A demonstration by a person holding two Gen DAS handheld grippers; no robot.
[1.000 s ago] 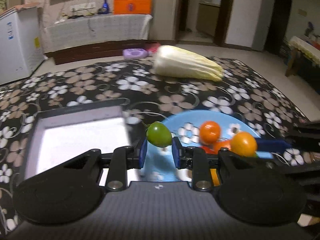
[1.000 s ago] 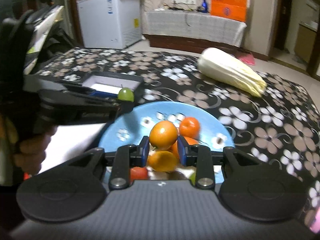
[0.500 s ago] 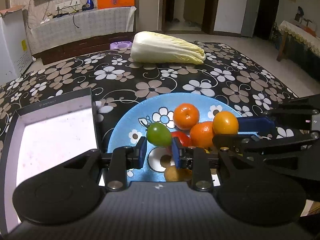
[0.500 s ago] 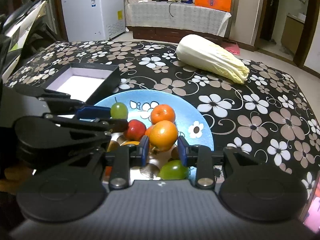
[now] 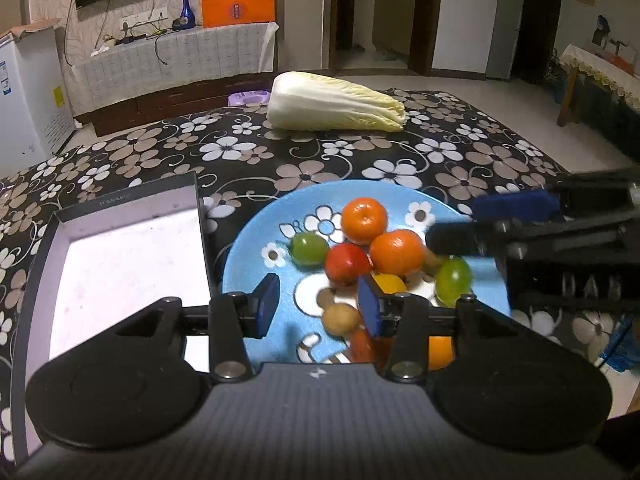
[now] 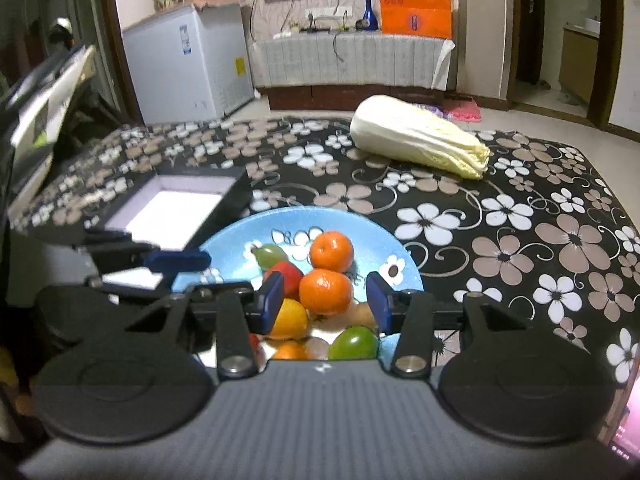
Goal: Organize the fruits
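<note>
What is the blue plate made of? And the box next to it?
The blue plate looks like glazed ceramic or melamine: smooth, with printed flowers; hard to say which. The box looks like stiff cardboard: thin, straight dark walls and a matte white inside.

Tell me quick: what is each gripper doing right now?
Left gripper: opening, nothing between its pads, over the blue plate.
Right gripper: opening, holding nothing.

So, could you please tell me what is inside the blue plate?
The blue plate holds two oranges, a red fruit, green ones and small brown ones. The grippers cover its near edge.
</note>
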